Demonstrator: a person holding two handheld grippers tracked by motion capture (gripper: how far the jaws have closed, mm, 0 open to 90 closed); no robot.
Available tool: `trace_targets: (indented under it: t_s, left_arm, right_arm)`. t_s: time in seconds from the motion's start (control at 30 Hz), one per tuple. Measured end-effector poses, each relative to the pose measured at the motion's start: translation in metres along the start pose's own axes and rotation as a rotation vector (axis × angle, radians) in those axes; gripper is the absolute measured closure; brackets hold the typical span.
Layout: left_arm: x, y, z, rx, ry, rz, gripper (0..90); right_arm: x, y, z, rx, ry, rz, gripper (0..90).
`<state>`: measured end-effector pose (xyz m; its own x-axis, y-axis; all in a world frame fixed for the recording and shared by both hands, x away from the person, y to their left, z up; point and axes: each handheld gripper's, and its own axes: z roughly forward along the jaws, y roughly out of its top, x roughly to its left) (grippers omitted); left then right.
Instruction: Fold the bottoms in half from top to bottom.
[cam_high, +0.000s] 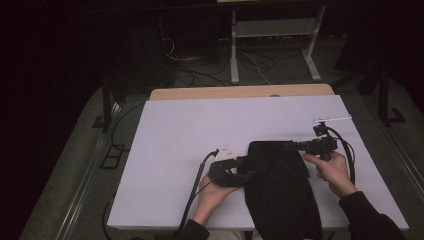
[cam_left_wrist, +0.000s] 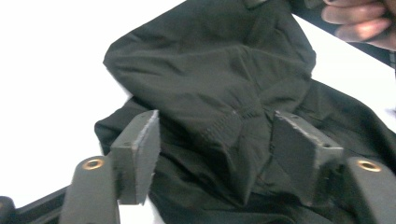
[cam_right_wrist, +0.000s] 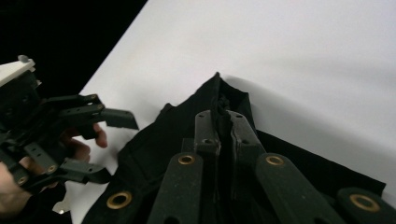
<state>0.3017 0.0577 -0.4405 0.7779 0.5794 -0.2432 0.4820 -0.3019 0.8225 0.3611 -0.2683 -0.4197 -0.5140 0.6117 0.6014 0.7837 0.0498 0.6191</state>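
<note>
A black garment (cam_high: 282, 187) lies on the white table cover (cam_high: 190, 135), its lower part hanging over the near edge. My right gripper (cam_high: 292, 147) is shut on the garment's upper right edge; in the right gripper view its jaws (cam_right_wrist: 223, 128) pinch a fold of black cloth (cam_right_wrist: 154, 140). My left gripper (cam_high: 248, 174) stands open at the garment's left edge. In the left gripper view its fingers (cam_left_wrist: 140, 149) straddle a raised ridge of the cloth (cam_left_wrist: 210, 93) without closing on it.
A wooden tabletop edge (cam_high: 240, 92) shows beyond the white cover. A white metal frame (cam_high: 272, 40) and loose cables (cam_high: 200, 70) lie on the dark floor behind. A small white part (cam_high: 332, 119) sits near the table's right edge.
</note>
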Motion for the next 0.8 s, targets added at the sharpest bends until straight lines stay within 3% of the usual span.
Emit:
trace_targets:
  t_s: [0.17, 0.33, 0.43, 0.63, 0.8]
  left_arm:
    - [0.006, 0.003, -0.004, -0.045, -0.032, -0.054, 24.2]
    - [0.01, 0.006, -0.008, -0.047, -0.03, -0.053, 17.7]
    - [0.015, 0.009, -0.01, -0.062, -0.027, -0.065, 15.5]
    - [0.027, 0.012, -0.013, -0.111, -0.047, -0.141, 13.7]
    - [0.032, 0.013, -0.016, -0.13, -0.031, -0.146, 12.8]
  right_arm:
    - [0.003, -0.001, -0.005, -0.005, 0.012, -0.007, 83.1]
    - [0.005, -0.004, -0.01, -0.011, 0.019, -0.008, 83.1]
    - [0.009, -0.005, -0.012, 0.005, 0.024, -0.029, 83.1]
    - [0.017, -0.006, -0.015, -0.006, 0.068, -0.025, 83.1]
    - [0.029, -0.012, -0.016, 0.007, 0.084, -0.059, 83.0]
